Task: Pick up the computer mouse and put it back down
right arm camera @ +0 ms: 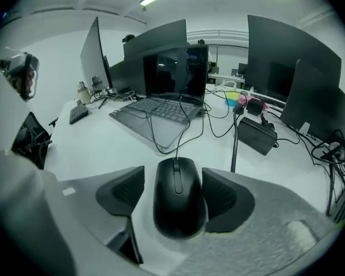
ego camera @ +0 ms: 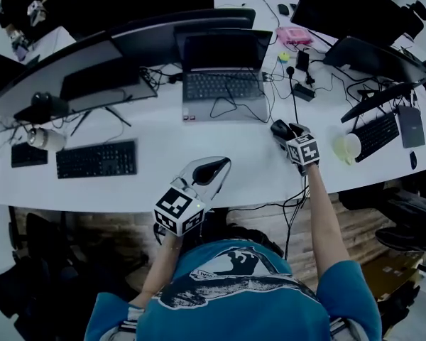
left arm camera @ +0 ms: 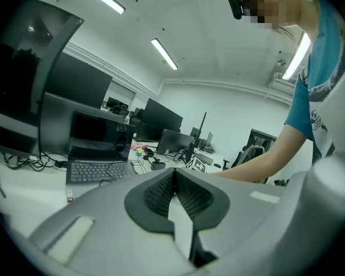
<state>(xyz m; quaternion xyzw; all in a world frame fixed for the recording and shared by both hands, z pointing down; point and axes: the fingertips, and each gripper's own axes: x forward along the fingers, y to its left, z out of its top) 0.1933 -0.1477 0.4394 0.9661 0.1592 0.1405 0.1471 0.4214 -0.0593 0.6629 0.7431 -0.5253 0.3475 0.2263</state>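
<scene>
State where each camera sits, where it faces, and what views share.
Head view: on the person's head, looking steeply down at the desk; the teal shirt, left gripper and right gripper show.
Left gripper view: on the left gripper, looking across the desk past its shut jaws; the person's right arm and shirt show.
Right gripper view: on the right gripper, looking down at the mouse between its open jaws; no body part clearly shows.
Shared: the laptop appears in all three.
</scene>
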